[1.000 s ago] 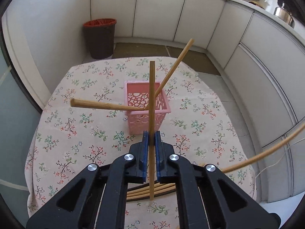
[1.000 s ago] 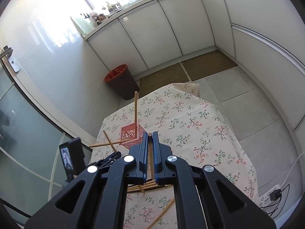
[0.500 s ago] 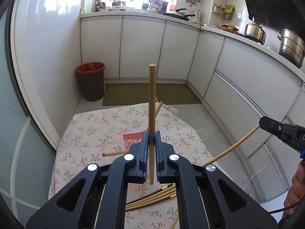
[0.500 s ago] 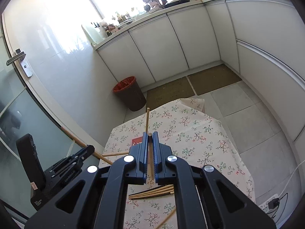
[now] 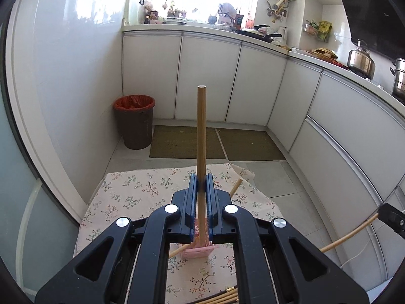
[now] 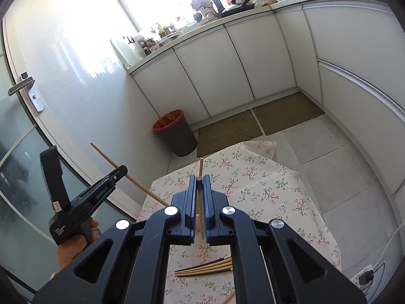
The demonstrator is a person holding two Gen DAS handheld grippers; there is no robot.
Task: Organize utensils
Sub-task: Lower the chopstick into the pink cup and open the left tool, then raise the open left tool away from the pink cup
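My left gripper point(image 5: 201, 185) is shut on a wooden chopstick point(image 5: 201, 136) that stands upright between its jaws, high above the table. Below it the pink perforated basket point(image 5: 198, 249) shows between the gripper arms, with chopsticks leaning out of it point(image 5: 235, 187). My right gripper point(image 6: 199, 179) is shut on another chopstick point(image 6: 200, 197), also above the table. The left gripper point(image 6: 111, 178) and its chopstick point(image 6: 136, 186) show at the left of the right wrist view. A bundle of loose chopsticks point(image 6: 205, 269) lies on the floral tablecloth point(image 6: 265, 185).
A brown bin with a red liner point(image 5: 134, 124) stands on the floor beyond the table. White cabinets point(image 5: 210, 76) line the back and right. A glass door with a handle point(image 6: 21, 86) is at the left. The right gripper's tip point(image 5: 391, 217) shows at the right edge.
Both grippers have risen and tilted up from the table with their chopsticks; the basket has dropped from mid-frame to under the left gripper.
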